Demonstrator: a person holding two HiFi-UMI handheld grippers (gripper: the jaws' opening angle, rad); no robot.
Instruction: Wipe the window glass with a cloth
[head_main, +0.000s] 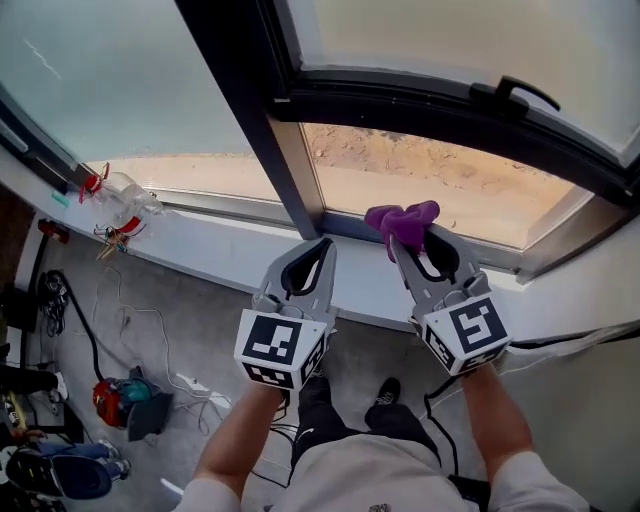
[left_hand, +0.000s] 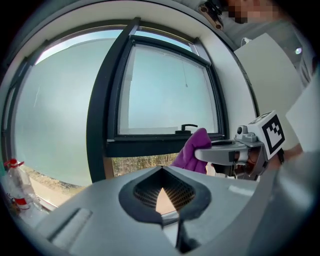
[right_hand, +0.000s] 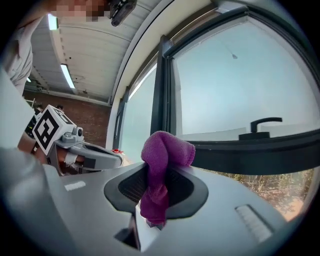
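Fingers of right gripper (head_main: 410, 246) pinching purple cloth (head_main: 402, 221), left gripper (head_main: 324, 245) fingers pressed together, empty; both near window glass (head_main: 130, 90)

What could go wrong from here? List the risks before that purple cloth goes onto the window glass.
1. The purple cloth is only a small wad held by the right gripper; pressed hard, its bare fingers may scrape the glass.
2. The window handle sticks out from the sash and could snag the cloth.
3. The bottle stands on the sill to the left of the left gripper; a wide sweep might knock it off.
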